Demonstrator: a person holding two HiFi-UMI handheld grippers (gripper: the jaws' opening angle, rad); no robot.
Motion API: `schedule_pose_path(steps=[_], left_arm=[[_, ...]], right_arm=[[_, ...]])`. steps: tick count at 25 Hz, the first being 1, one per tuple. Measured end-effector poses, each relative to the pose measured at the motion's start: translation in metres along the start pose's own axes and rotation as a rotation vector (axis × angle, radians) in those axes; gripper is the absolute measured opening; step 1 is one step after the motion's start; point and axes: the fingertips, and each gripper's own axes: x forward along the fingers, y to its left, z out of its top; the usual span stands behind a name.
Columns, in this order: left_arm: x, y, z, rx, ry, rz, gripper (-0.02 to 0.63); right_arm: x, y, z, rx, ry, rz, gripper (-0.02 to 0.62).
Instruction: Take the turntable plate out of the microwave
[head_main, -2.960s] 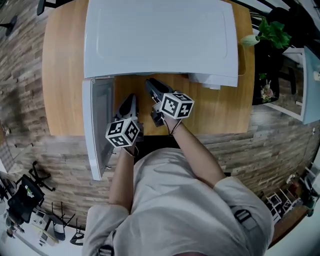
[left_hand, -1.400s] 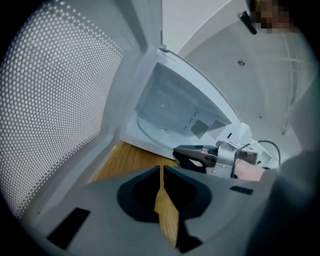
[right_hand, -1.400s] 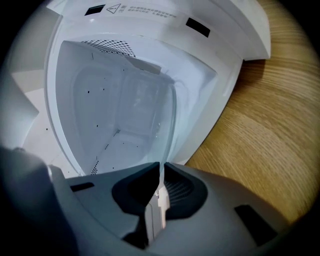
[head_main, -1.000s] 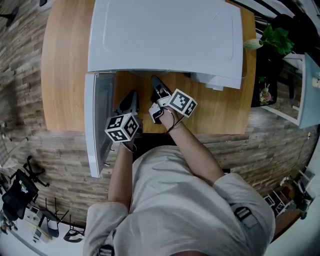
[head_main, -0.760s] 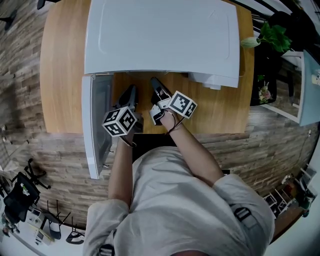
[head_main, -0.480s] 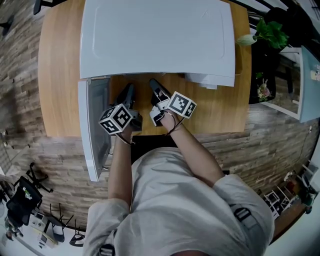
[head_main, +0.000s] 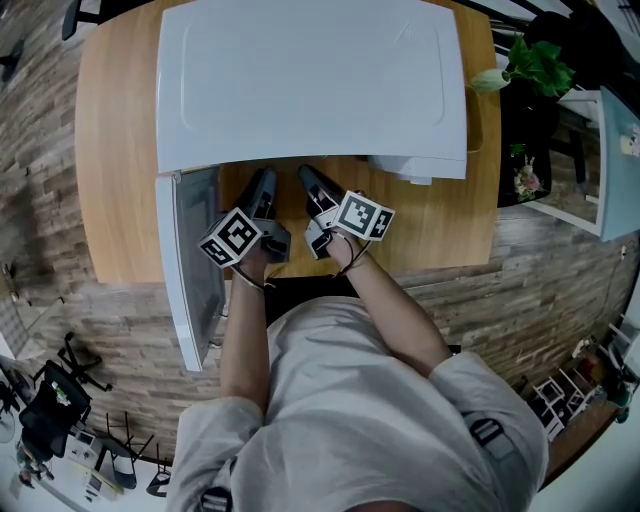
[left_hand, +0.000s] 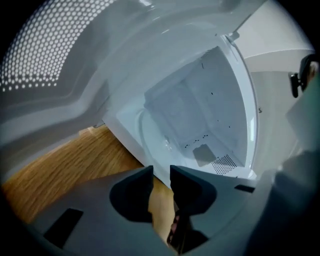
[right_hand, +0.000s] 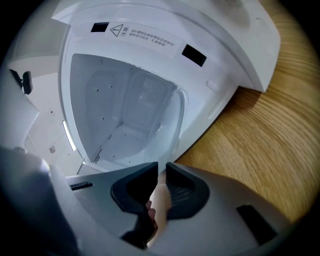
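**A:** Where's the turntable plate?

**B:** The turntable plate lies flat on the floor inside the microwave, its rim just behind the front lip. The microwave stands toward the far edge of the bench. Its door is swung out past the near edge.

**A:** And the tongs?

**B:** The left tongs are spreading, with only bench wood showing in the gap. The right tongs are parting too, the gap narrow, the tips at the lip and gripping nothing.

Both arms reach forward, left forearm beside right forearm. Tilted slightly down: left gripper, jaws opening, nothing between. Close alongside: right gripper, narrow gap opening, empty.
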Motion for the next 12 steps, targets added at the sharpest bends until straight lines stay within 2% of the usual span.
schedule_pose_path(steps=[4, 7, 12], left_arm=[[-0.002, 0.01, 0.002, -0.064, -0.01, 0.013, 0.121], [0.002, 0.009, 0.003, -0.076, -0.009, -0.004, 0.132], [0.009, 0.012, 0.006, -0.093, -0.001, -0.003, 0.141]], right_arm=[[-0.001, -0.001, 0.001, -0.054, 0.019, -0.016, 0.066], [-0.006, -0.003, 0.009, -0.081, 0.016, -0.026, 0.094], [-0.009, -0.012, 0.024, -0.059, -0.012, -0.061, 0.125]])
